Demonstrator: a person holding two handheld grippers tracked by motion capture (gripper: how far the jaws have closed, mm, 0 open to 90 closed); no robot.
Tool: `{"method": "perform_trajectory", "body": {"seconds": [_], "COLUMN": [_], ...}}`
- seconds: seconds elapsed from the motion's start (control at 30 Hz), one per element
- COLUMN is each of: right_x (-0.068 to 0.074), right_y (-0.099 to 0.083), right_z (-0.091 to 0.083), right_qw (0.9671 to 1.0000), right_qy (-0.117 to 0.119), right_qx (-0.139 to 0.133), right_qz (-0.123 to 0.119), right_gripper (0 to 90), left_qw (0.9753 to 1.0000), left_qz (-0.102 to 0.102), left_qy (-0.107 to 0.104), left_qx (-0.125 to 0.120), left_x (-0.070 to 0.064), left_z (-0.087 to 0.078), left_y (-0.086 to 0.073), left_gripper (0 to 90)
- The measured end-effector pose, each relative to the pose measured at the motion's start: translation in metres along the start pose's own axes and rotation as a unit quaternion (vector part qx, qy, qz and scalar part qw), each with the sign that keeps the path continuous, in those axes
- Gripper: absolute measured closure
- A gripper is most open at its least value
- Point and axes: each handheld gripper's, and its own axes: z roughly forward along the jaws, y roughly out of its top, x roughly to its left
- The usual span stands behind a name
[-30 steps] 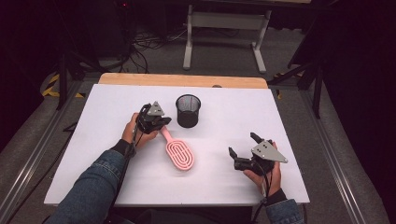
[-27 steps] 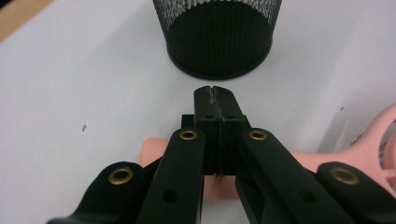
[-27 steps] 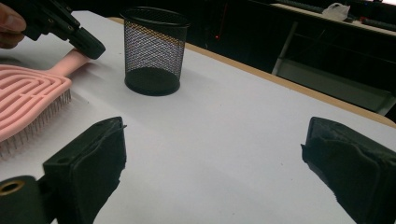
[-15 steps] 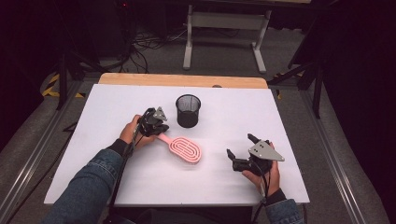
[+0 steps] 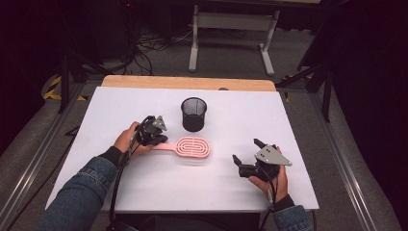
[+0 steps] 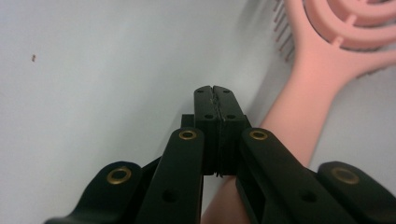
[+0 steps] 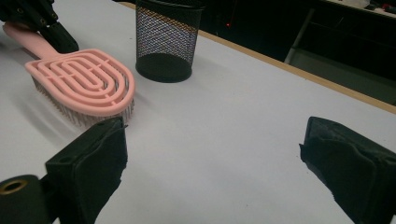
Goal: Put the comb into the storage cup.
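A pink hairbrush [image 5: 192,147] lies bristles down on the white table [image 5: 288,120], head to the right, handle to the left. My left gripper [image 5: 155,135] sits at the handle's end. In the left gripper view its jaws [image 6: 215,91] are shut pad to pad, with the pink handle [image 6: 308,93] running past them on the right and beneath. My right gripper [image 5: 245,150] rests near the front right, open and empty. In the right gripper view the gap between its jaws [image 7: 212,144] looks toward the brush head [image 7: 79,77] and the left gripper [image 7: 51,28].
A black mesh cup [image 5: 194,114] stands upright just behind the brush, also seen in the right gripper view as the cup [image 7: 168,42]. A wooden strip [image 5: 187,82] edges the table's far side. Metal frame legs and cables lie on the floor beyond.
The brush has swung anticlockwise, so its head now points right instead of toward the front. My left gripper shifted slightly forward with the handle. The right gripper barely moved.
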Motion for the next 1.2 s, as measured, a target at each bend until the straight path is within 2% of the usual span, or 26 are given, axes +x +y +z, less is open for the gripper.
{"method": "perform_trajectory", "body": {"seconds": [0.23, 0.37, 0.57, 0.7, 0.77, 1.1, 1.2], "right_x": [-0.001, -0.001, -0.001, -0.001, -0.001, -0.001, -0.001], "right_y": [0.0, 0.0, 0.0, 0.0, 0.0, 0.0, 0.0], "right_z": [0.0, 0.0, 0.0, 0.0, 0.0, 0.0, 0.0], "right_qw": [1.0, 1.0, 1.0, 1.0, 1.0, 1.0, 1.0], "right_qy": [0.001, 0.002, 0.002, 0.002, 0.002, 0.002, 0.002], "right_qx": [-0.001, 0.0, 0.001, 0.001, 0.002, 0.001, 0.001], "right_qz": [0.001, 0.002, 0.0, 0.0, 0.0, 0.0, -0.001], "right_gripper": [7.6, 7.6, 7.6, 7.7, 7.7, 7.7, 7.7], "left_qw": [0.9999, 0.9998, 0.9997, 0.9997, 0.9998, 0.9997, 0.9996], "left_qz": [0.001, 0.008, 0.005, 0.004, 0.01, 0.003, 0.0], "left_qy": [-0.012, -0.016, -0.022, -0.019, -0.015, -0.018, -0.015], "left_qx": [0.005, 0.005, -0.006, -0.012, -0.007, -0.013, -0.025], "left_x": [-0.002, -0.008, -0.014, -0.015, -0.016, -0.022, -0.023], "left_z": [-0.005, -0.008, -0.013, -0.016, -0.017, -0.021, -0.023], "left_y": [-0.005, -0.009, -0.016, -0.018, -0.019, -0.026, -0.03], "left_gripper": [89.0, 88.7, 87.3, 87.1, 87.1, 85.6, 84.7]}}
